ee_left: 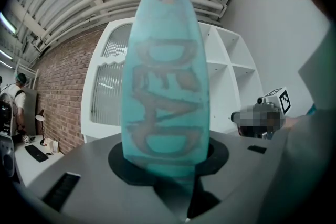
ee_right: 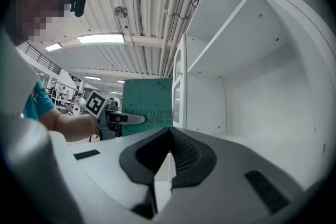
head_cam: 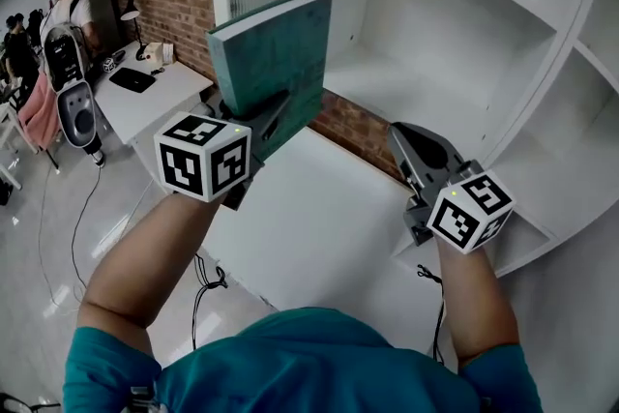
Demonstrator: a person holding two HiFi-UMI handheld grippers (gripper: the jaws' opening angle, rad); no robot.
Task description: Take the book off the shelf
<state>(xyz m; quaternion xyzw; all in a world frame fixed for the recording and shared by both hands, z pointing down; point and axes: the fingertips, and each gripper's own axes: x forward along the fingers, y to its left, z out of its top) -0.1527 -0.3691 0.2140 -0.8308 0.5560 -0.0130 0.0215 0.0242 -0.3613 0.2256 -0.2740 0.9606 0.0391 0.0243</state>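
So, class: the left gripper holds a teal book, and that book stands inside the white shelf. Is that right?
Not quite. The left gripper does hold the teal book in its jaws, but the book is out in front of the white shelf, not inside it. The head view shows this.

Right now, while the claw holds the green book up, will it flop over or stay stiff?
Probably stiff: the book sticks up from the left gripper, covers flat, no droop. Gripped only near its lower end, it might tip if swung. Its thick spine hints at some weight.
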